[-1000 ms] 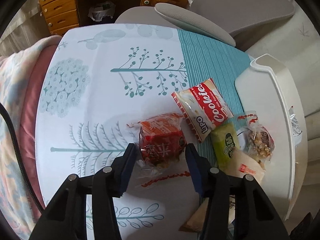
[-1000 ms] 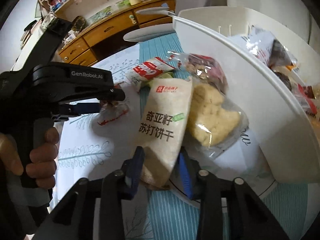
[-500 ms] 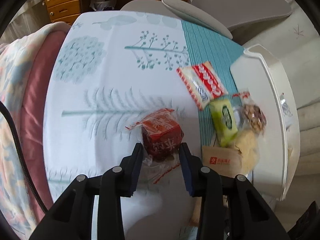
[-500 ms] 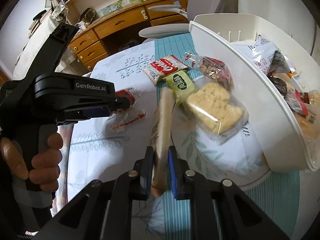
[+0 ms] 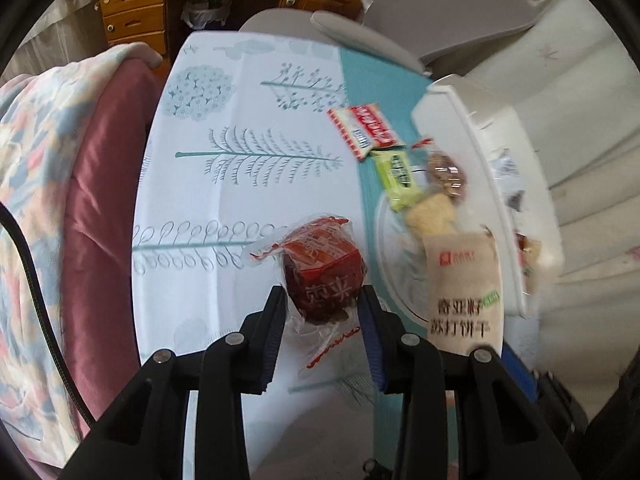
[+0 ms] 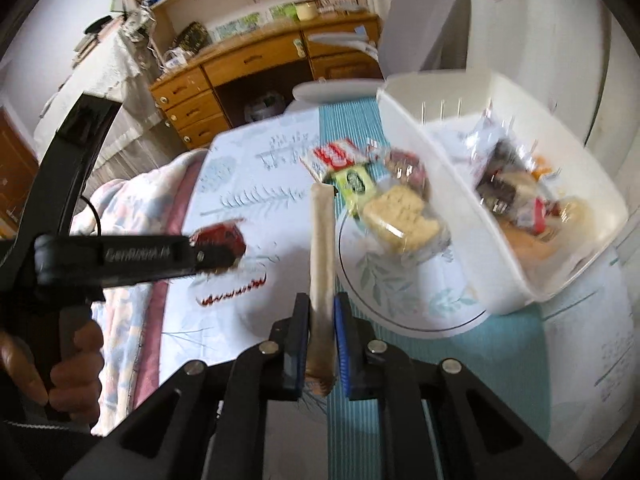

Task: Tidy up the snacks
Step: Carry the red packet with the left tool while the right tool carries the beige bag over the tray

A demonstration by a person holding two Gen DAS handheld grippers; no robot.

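My left gripper is shut on a red wrapped snack and holds it above the tablecloth; it also shows in the right wrist view. My right gripper is shut on a tan cracker packet, held edge-on above the table; the packet also shows in the left wrist view. On the table lie a red-and-white cookie packet, a green packet, a clear nut packet and a pale biscuit packet. A white bin holds several snacks.
A round plate with a leaf print lies under the biscuit packet beside the bin. A pink quilt lies along the table's left edge. A grey chair and a wooden desk stand beyond the table.
Both grippers have risen with their snacks. The red snack has come off the tablecloth. The cracker packet has been lifted off the plate and now hangs edge-on in my right gripper.
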